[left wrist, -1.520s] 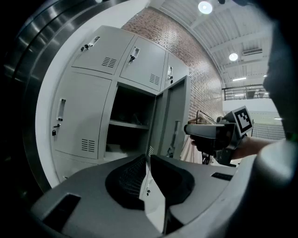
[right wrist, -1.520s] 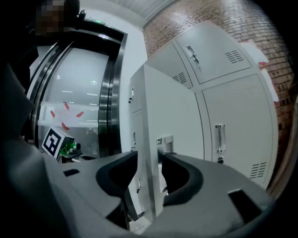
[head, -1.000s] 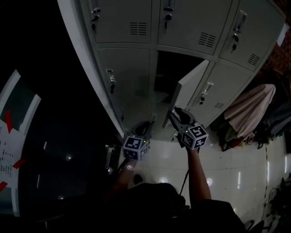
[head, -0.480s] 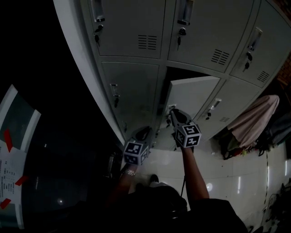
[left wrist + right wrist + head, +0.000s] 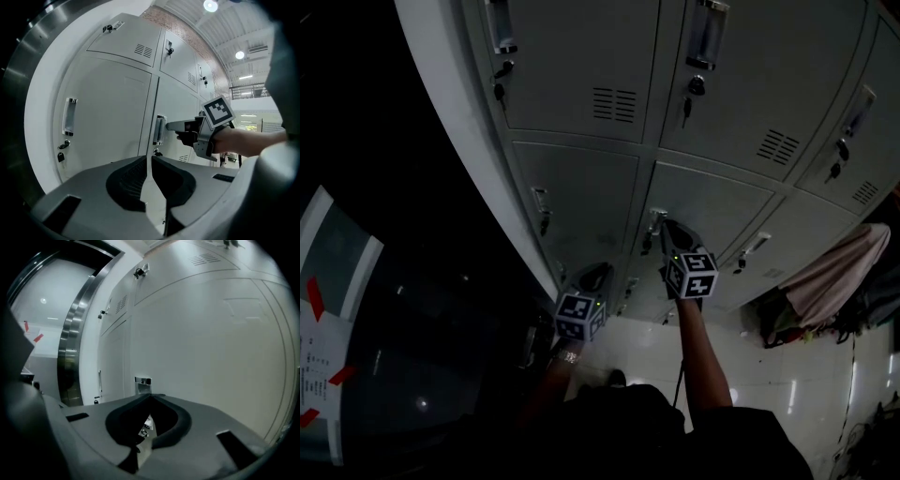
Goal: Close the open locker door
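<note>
The grey locker door in the middle column now lies flush with its neighbours. My right gripper is shut, with its tips against this door right beside its handle. The left gripper view shows the right gripper touching that handle. In the right gripper view the shut jaws of the right gripper point along the door toward the handle. My left gripper hangs lower and to the left, shut and empty, clear of the lockers; its own view shows the left gripper with jaws together.
More shut locker doors surround this one, each with a handle and keys. A cloth-draped heap stands at the right on the glossy tiled floor. A white panel with red tape is at the far left. A steel frame borders the lockers.
The open door swung from standing out to flush with the locker front, my right gripper following it in. The right jaws went from open to shut. The left gripper barely moved.
</note>
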A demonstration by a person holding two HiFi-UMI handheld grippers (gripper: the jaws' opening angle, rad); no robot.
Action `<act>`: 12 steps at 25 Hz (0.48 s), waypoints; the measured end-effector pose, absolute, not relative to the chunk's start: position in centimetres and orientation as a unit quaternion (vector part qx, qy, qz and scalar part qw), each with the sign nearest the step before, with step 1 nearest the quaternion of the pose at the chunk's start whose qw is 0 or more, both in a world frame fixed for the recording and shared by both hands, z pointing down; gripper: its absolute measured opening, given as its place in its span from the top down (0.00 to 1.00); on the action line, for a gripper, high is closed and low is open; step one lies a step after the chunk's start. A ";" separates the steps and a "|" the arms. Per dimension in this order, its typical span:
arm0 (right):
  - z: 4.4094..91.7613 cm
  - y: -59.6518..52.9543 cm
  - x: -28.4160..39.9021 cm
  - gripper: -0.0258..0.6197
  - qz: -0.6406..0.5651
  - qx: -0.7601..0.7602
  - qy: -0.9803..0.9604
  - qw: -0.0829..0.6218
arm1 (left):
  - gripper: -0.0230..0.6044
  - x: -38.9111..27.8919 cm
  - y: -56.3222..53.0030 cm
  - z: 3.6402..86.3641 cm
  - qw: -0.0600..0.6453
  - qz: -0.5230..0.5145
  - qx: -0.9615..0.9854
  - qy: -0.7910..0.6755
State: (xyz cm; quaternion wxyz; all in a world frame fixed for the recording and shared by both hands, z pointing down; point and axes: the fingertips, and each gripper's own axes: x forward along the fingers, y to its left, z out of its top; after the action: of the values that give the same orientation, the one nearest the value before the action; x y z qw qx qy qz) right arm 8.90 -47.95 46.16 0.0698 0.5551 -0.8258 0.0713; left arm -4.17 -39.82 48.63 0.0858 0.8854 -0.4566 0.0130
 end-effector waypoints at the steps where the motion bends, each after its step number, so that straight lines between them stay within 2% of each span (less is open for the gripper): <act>1: 46.1 -48.3 9.0 0.95 0.070 0.557 -0.825 0.071 | 0.91 -4.1 -40.1 48.6 0.085 0.013 0.885 -0.457; 12: 46.3 -48.8 8.9 0.96 0.051 0.555 -0.825 0.092 | 0.91 -4.0 -40.8 48.2 0.081 0.007 0.884 -0.460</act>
State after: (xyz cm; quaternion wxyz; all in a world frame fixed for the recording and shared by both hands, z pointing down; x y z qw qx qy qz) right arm 8.94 -48.76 46.25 0.0920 0.5545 -0.8255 0.0512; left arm -4.03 -40.83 48.16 0.0815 0.8844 -0.4596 0.0074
